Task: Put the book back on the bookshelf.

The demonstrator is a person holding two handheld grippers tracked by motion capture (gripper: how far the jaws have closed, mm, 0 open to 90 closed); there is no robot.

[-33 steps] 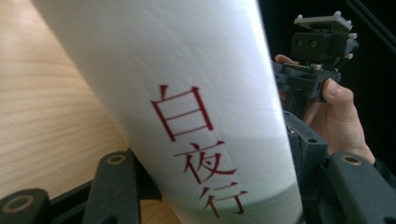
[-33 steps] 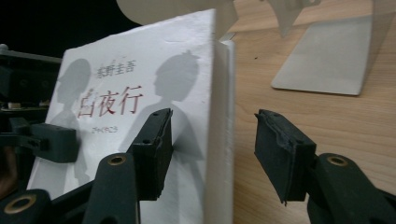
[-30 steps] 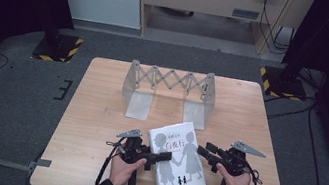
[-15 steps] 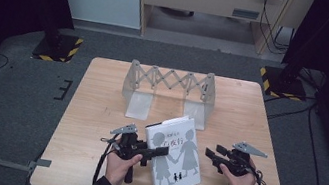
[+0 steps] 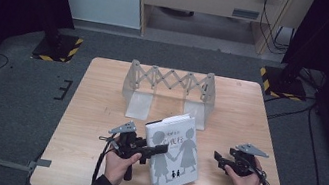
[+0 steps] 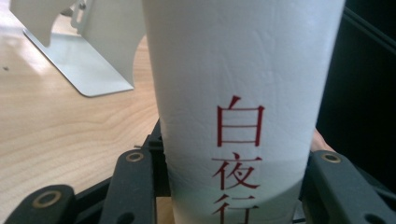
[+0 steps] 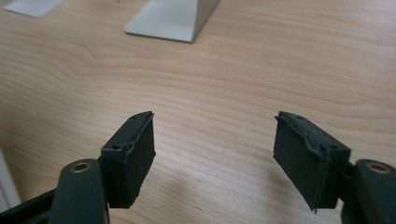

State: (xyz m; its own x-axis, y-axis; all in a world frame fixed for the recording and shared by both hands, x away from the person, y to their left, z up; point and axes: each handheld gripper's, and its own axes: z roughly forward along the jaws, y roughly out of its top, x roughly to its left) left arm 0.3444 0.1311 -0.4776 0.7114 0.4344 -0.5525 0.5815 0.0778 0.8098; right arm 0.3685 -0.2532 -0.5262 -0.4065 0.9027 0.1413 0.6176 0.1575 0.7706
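The left gripper [image 5: 155, 149] is clamped on a white book [image 5: 173, 155], its jaws pinching the book's near left edge, and in the left gripper view the book's spine [image 6: 238, 107], with red characters running down it, stands squeezed between the two black jaws. The book sits on the near middle of the wooden table [image 5: 93, 111], raised on the far side so that its front cover, printed with grey figures of two children holding hands, tilts toward the person. Its far top corner lies just in front of the right foot of a grey folding book rack [image 5: 172, 81], which stands across the far middle of the table with its criss-cross lattice stretched between two upright end plates. The right gripper [image 5: 218, 157] is off to the right of the book, well apart from it and close above the bare wood; its jaws have just been opening and stand apart with nothing between them, as the right gripper view shows by the plain table surface [image 7: 224, 93] in the gap. A hand holds each gripper from the near edge of the table, and a dark cable trails back from each toward the person.
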